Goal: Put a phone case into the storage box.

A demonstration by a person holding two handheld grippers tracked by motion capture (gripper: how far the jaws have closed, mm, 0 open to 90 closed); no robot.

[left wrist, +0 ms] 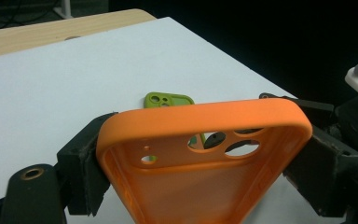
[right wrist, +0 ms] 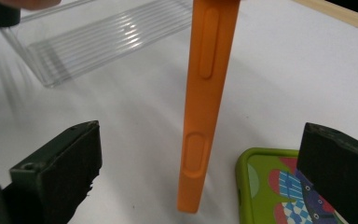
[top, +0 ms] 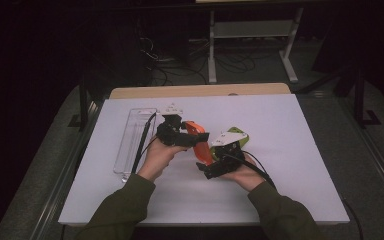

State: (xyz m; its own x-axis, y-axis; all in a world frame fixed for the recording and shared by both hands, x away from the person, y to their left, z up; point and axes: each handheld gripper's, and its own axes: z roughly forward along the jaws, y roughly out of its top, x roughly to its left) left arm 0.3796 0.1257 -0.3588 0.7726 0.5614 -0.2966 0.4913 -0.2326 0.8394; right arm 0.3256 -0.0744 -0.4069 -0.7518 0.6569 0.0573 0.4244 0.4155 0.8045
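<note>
1. our left gripper (top: 180, 131) is clamped on the orange case (top: 198, 141), holding it above the table (top: 290, 150).
2. our right gripper (right wrist: 200, 172) has jaws apart around the case's edge, touching nothing.
3. we back the right straight away, clear of the green case (right wrist: 270, 186).

This looks like a lab or test room set up for recording, dim all round and lit mainly over the work surface. A white board (top: 280, 165) lies on a wooden table (top: 200, 90) in the middle, with grey carpet (top: 375, 170) to its left and right. On the far side, loose cables (top: 180, 65) trail across the floor beside the white metal legs of another bench (top: 252, 30).
</note>
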